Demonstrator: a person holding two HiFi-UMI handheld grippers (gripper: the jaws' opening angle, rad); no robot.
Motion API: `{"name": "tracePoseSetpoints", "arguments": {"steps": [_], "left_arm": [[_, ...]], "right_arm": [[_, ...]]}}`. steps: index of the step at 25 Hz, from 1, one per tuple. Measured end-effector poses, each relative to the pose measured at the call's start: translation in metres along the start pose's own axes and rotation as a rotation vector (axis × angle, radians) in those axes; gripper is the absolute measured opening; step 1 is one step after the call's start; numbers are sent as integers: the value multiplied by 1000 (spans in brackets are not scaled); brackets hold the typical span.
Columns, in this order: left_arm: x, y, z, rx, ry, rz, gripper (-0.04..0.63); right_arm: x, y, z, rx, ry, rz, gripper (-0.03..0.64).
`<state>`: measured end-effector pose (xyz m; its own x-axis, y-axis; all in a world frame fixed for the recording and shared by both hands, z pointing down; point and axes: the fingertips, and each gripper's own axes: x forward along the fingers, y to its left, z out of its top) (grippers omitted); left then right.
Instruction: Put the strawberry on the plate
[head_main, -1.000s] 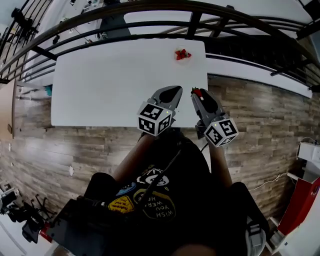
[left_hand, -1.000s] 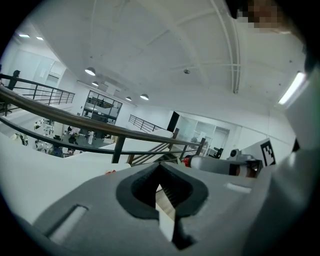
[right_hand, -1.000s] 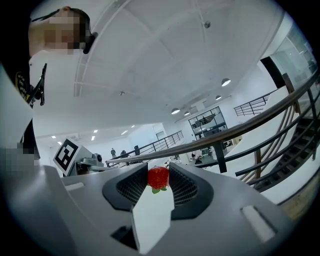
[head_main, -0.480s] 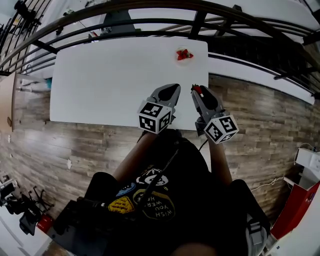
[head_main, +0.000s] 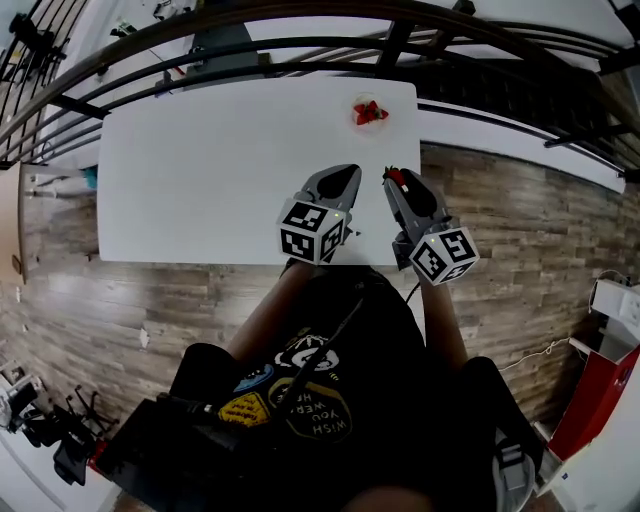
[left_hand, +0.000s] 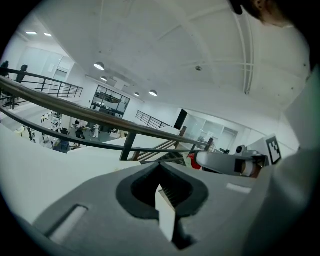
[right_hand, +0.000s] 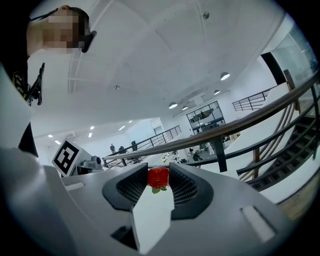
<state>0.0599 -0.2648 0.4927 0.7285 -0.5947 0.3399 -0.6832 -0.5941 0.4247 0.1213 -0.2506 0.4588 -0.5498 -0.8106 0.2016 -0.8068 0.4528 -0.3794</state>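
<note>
A: Right claw first, quick.

B: right gripper (right_hand: 158, 169) is partly open, pads pressed on the strawberry (right_hand: 158, 177). Red body sits between the tips, green leaves on the lower side, so its long axis looks roughly upright across the grip. Firm hold, as far as I can tell.

A: Other claw?

B: left gripper (left_hand: 160, 165) has its jaws together with nothing in them. It sits just beside the right one, idle.

A: Where's the plate?

B: plate (head_main: 356, 119) is at the far right of the white table (head_main: 200, 170), with a red fruit (head_main: 369, 110) already on it. In the head view it lies ahead of the right gripper's tips and a touch to their left, well apart, with bare table between.

A: Which hand is nearer?

B: The right, clearly, and it's the loaded one. The left would have to cross over.

A: Pose?

B: Both forearms reach out from the torso, claws over the table's near right edge. The right one points away from the person and only slightly down, with its marker cube (head_main: 443, 256) trailing near the body. My call: the carry is under way, and next comes a reach forward with a slight leftward bias, then lower and release.
</note>
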Motion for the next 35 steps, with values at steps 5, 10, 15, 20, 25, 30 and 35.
{"name": "tracePoseSetpoints", "arguments": {"steps": [5,10,15,20,25,30,35], "left_arm": [[6,11,4,-2,13,-9,2],[17,4,1,-6,14,-5,2],[35,4,2,-12,-1,31,2],[57,1,-2,-22,-12,105,2],[81,-2,-6,-20,-16,166,2],[100,1,-12,-34,-22,217,2],[108,17,-22,-38,-4,258,2]], "right_arm": [[10,-4,1,-4,6,-29,132],[11,-14,0,-18,22,-22,133],[20,-33,1,-34,43,11,132],[24,-58,-3,-55,87,72,132],[31,-86,-6,-79,121,127,132],[37,-111,-12,-95,145,155,132],[49,-126,-17,-110,164,167,132]]}}
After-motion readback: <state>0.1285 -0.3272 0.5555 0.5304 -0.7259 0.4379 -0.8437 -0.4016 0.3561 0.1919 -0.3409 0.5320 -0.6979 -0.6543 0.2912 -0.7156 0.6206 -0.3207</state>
